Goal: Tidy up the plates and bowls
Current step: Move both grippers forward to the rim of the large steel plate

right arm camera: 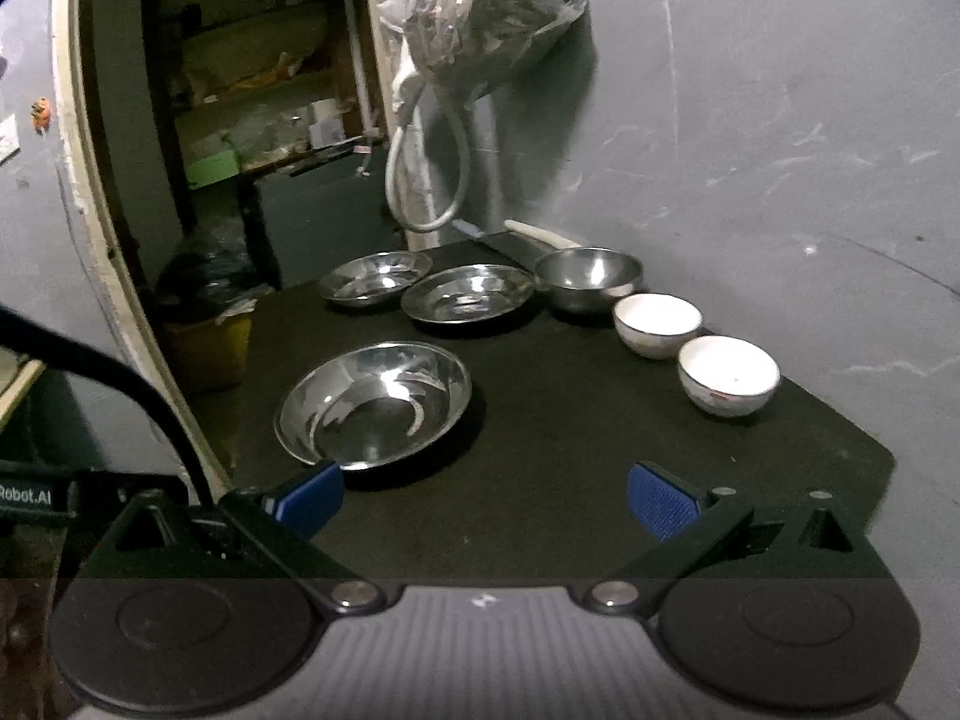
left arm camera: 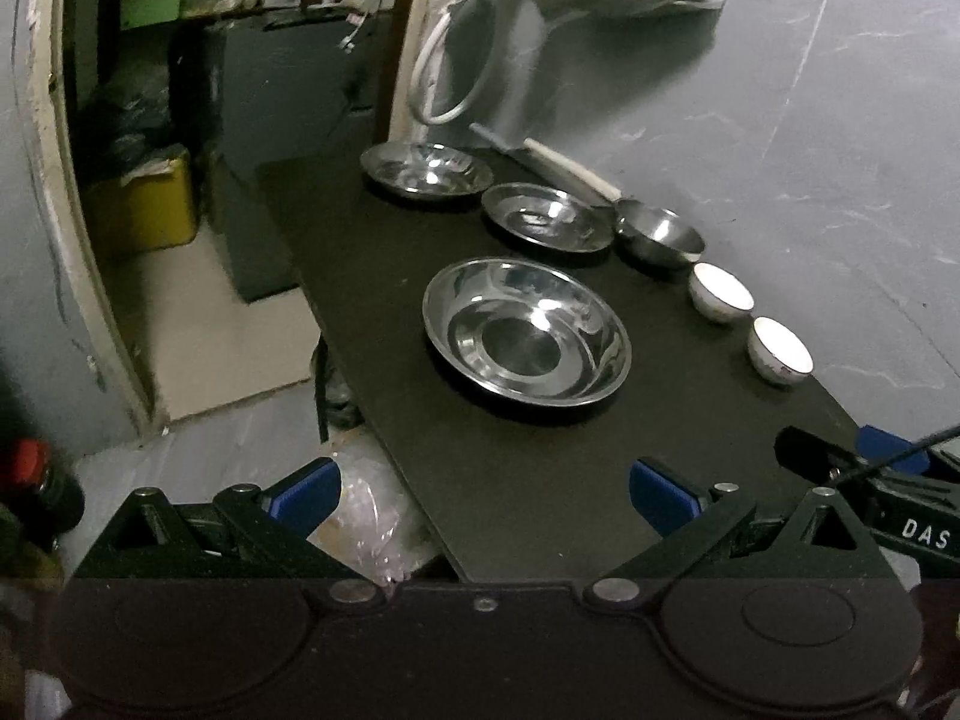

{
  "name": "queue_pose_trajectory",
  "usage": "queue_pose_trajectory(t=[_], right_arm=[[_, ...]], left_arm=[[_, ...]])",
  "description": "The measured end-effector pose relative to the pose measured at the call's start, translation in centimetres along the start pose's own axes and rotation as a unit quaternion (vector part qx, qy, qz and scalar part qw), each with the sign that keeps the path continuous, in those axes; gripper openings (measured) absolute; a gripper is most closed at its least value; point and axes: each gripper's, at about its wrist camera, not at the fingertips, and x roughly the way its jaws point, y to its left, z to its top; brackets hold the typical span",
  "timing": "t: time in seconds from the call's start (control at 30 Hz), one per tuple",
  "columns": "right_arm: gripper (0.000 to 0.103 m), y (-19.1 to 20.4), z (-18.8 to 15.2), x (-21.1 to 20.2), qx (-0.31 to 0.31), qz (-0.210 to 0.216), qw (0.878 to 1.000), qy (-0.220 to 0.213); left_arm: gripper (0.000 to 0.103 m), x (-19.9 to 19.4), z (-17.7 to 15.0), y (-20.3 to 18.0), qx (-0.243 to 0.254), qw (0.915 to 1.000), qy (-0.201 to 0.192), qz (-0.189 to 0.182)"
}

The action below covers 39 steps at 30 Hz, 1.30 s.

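A large steel plate (left arm camera: 527, 332) (right arm camera: 373, 405) lies alone near the middle of the black table (left arm camera: 540, 480) (right arm camera: 570, 480). Behind it two smaller steel plates (left arm camera: 425, 168) (left arm camera: 547, 218) lie side by side, also seen as plates (right arm camera: 375, 277) (right arm camera: 468, 293). A steel bowl (left arm camera: 657, 235) (right arm camera: 589, 277) and two white bowls (left arm camera: 720, 291) (left arm camera: 780, 350) line the wall side; the white bowls (right arm camera: 657, 323) (right arm camera: 727, 373) show again on the right. My left gripper (left arm camera: 485, 495) hangs open over the near table edge. My right gripper (right arm camera: 485, 498) is open too, empty, just short of the large plate.
A grey marbled wall (right arm camera: 780, 150) runs along the table's right. A plastic bag (right arm camera: 486, 18) and a looped white hose (right arm camera: 426, 180) hang at the far end, with a white-handled tool (left arm camera: 570, 169) below. A doorway (right arm camera: 210, 150) opens left, with a yellow bin (left arm camera: 144, 204).
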Motion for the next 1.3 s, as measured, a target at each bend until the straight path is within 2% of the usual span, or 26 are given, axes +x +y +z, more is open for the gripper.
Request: queue_pose_trajectory(t=[0.33,0.43,0.5,0.6,0.67,0.77,0.9,1.13,1.3], right_arm=[[0.103,-2.8,1.4,2.3,-0.011,0.055,0.998,0.024],[0.103,-3.2,1.9,2.8,-0.013,0.068,0.997,0.026],[0.103,-3.3,2.3,3.3,-0.013,0.074,0.997,0.028],[0.103,-3.6,3.4,4.3,-0.007,0.080,0.996,0.030],[0.103,-3.7,4.2,4.8,-0.006,0.086,0.996,0.028],[0.103,-3.7,5.5,5.9,-0.009,0.088,0.996,0.023],[0.103,-3.5,7.6,7.7,-0.007,0.080,0.997,0.015],[0.103,-1.6,11.8,12.6,0.006,0.048,0.999,0.012],[0.103,0.8,14.1,16.9,0.001,0.042,0.999,0.006]], left_arm=[[0.102,0.2,-0.1,-2.2,-0.028,0.9987,0.041,0.014],[0.102,0.1,-0.2,-2.3,-0.037,0.9984,0.038,0.020],[0.102,0.1,-0.2,-2.1,-0.042,0.9976,0.036,0.041],[0.102,-0.3,0.8,-0.5,-0.076,0.9947,0.018,0.067],[0.102,-0.4,2.1,0.7,-0.096,0.9921,0.002,0.081],[0.102,0.0,4.6,2.5,-0.098,0.9893,-0.021,0.106],[0.102,2.2,8.6,4.5,-0.085,0.9895,-0.040,0.109],[0.102,9.1,15.1,8.7,-0.070,0.9931,-0.058,0.074],[0.102,15.0,19.3,11.4,-0.056,0.9955,-0.059,0.050]])
